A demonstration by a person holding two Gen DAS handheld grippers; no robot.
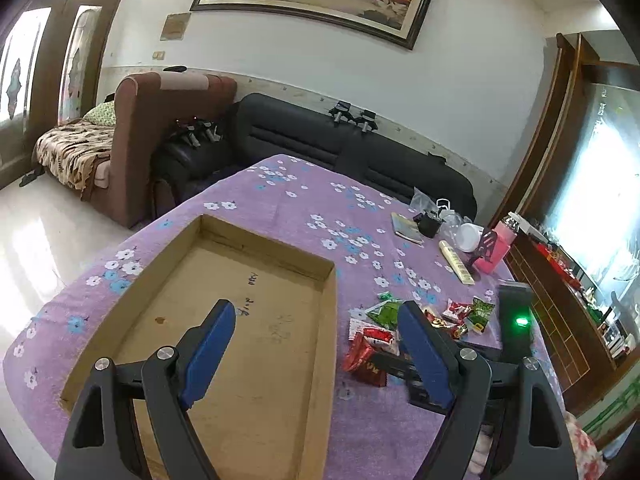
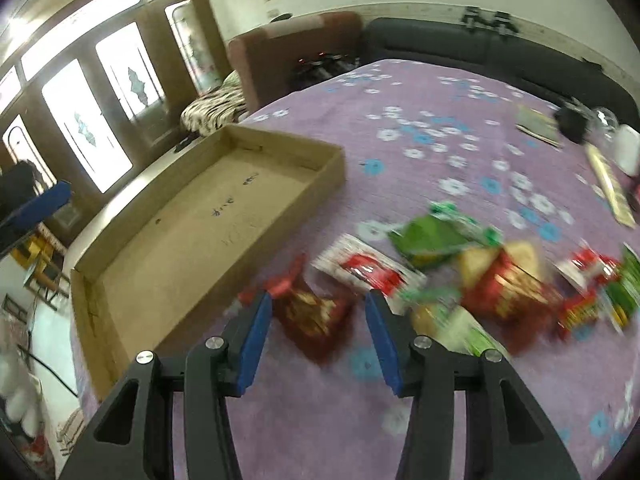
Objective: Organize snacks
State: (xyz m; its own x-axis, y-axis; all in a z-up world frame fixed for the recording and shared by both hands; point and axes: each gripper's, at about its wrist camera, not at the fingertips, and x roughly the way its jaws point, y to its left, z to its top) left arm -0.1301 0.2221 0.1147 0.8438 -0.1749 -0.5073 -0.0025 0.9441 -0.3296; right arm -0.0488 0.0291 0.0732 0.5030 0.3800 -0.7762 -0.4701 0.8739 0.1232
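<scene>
A shallow cardboard tray [image 1: 120,312] lies empty on the purple flowered tablecloth [image 1: 304,200]. My left gripper [image 1: 316,312] hangs open over the tray's right wall with nothing between its blue fingers. Right of the tray [image 2: 336,160] lies a heap of snack packets: a green one [image 2: 436,236], a red-and-white one [image 2: 368,268], a red-and-yellow one [image 2: 504,280] and a dark red packet [image 2: 312,316]. My right gripper [image 2: 318,300] stands open low over the dark red packet, which lies between its fingers; the pads do not press it. The right wrist view is blurred.
At the table's far right stand a white cup [image 1: 468,236], a pink object [image 1: 498,248], a long cream box [image 1: 456,262] and a booklet [image 1: 406,226]. A black sofa [image 1: 320,136] runs behind the table. The floor drops off left of the tray.
</scene>
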